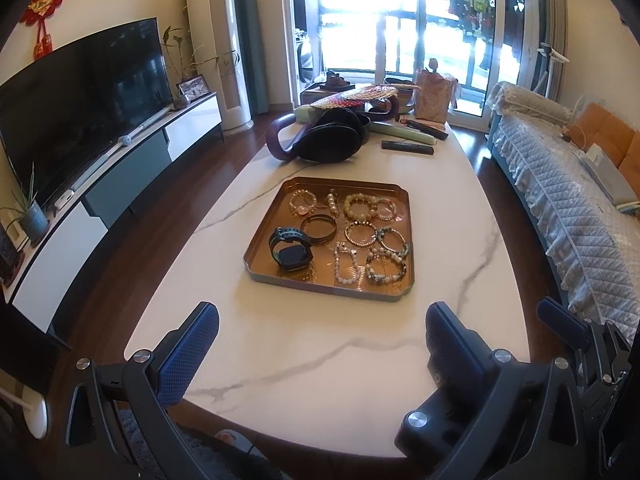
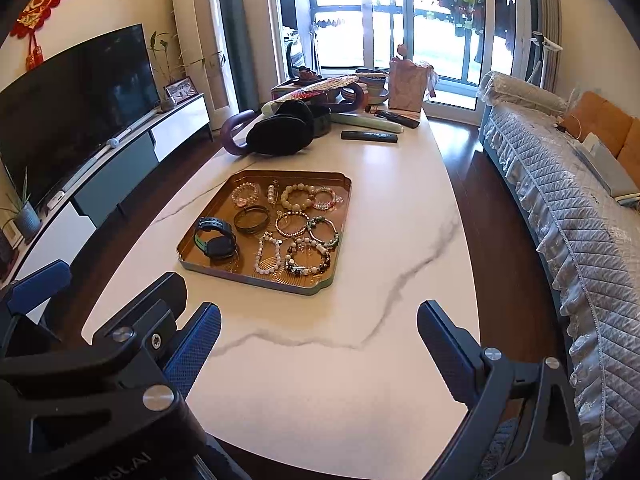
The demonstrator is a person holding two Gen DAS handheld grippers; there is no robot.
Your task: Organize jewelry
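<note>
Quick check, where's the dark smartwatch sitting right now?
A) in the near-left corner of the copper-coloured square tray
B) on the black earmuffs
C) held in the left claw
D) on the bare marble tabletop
A: the dark smartwatch with its black strap lies inside the copper-coloured square tray at its near-left corner, and both the left claw and right claw are open and empty.

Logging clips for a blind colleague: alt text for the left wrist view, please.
A copper tray of bracelets and a dark watch sits on a white marble table. The left tongs hang open before it, holding nothing.
</note>
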